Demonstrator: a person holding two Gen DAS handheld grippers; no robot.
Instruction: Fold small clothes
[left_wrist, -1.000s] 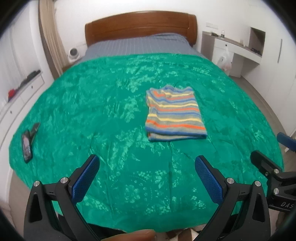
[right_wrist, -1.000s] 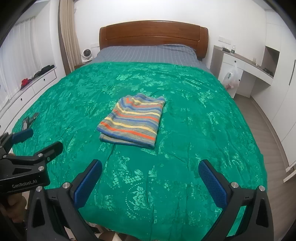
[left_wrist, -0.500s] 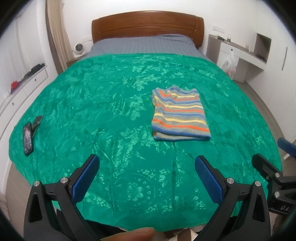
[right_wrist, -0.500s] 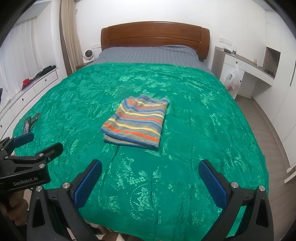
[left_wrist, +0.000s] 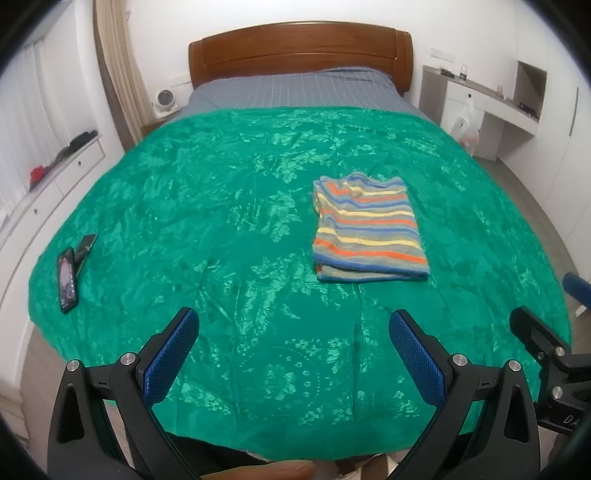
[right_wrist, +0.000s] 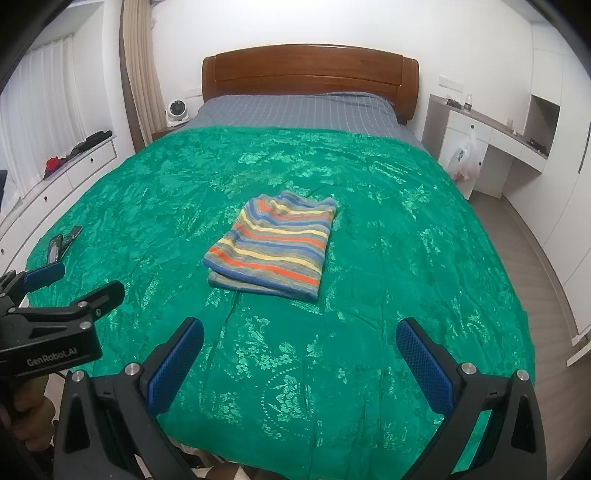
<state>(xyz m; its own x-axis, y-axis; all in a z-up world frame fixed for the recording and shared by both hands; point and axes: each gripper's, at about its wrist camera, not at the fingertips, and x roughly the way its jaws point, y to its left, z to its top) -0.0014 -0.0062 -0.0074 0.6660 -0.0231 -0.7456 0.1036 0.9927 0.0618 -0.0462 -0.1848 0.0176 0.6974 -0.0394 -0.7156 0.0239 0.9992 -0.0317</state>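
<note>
With the striped top (left_wrist: 367, 227) lying folded on the green bedspread (left_wrist: 229, 206), we hold our left tool (left_wrist: 291, 354) and right tool (right_wrist: 301, 360) spread apart, empty, well back from it, probably finished.

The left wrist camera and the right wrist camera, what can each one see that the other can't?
Only the left wrist view shows the left gripper from behind, open, with the right one poking in at its edge. Only the right wrist view shows the right gripper, open, and the hand holding the left one. Both show the folded striped top on the green bedspread, and a phone.
</note>
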